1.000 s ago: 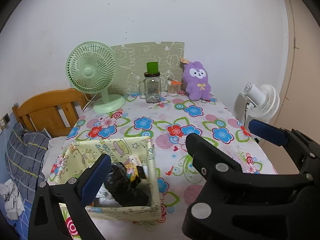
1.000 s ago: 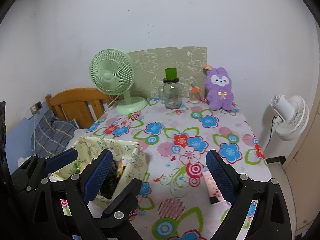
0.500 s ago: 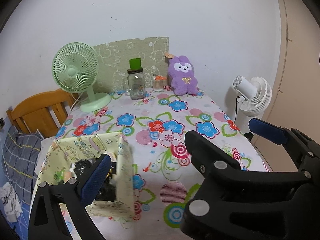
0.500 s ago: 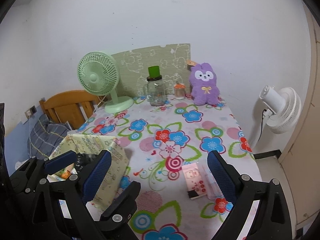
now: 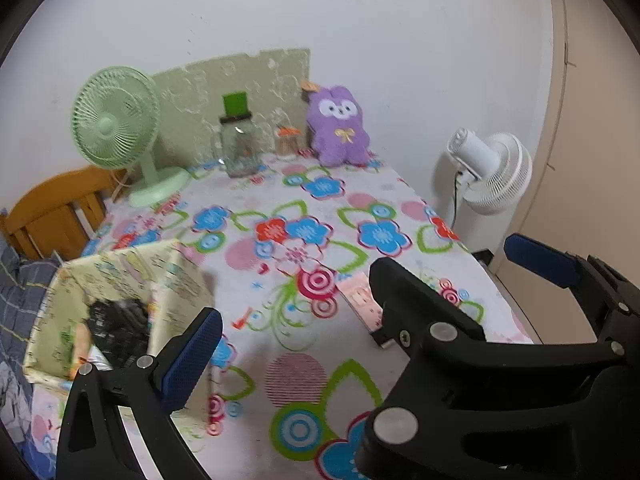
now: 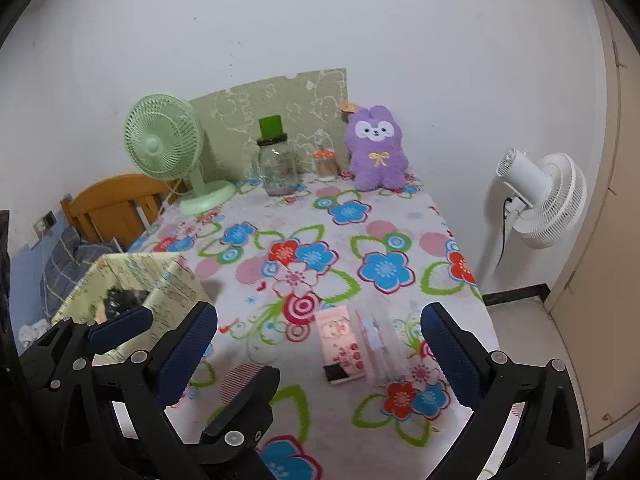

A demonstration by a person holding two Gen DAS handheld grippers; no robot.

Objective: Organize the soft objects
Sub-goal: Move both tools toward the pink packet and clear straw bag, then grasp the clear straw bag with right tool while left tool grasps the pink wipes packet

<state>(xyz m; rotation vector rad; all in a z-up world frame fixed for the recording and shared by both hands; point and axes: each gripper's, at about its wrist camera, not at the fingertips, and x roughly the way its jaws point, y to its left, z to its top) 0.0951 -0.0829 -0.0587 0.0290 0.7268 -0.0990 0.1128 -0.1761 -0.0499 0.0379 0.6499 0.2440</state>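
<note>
Left gripper (image 5: pixel 376 300): fingers spread wide, holding nothing, hovering above the counter's near edge.
Right gripper (image 6: pixel 318 354): fingers wide apart, empty, just right of the fabric bin.
Fabric bin (image 6: pixel 168 280): on the counter's near-left corner; dark soft items (image 5: pixel 116 328) inside.
Purple plush (image 6: pixel 376 150): upright at the counter's far end, well apart from the fabric bin.
Pink packet (image 6: pixel 342 344): flat on the counter (image 6: pixel 400 216), right of the fabric bin.

Both grippers held above near edge of floral table (image 6: pixel 400 216), jaws wide apart, nothing between. Left gripper (image 6: pixel 152 332) close beside right gripper (image 6: pixel 320 344), on its left.
</note>
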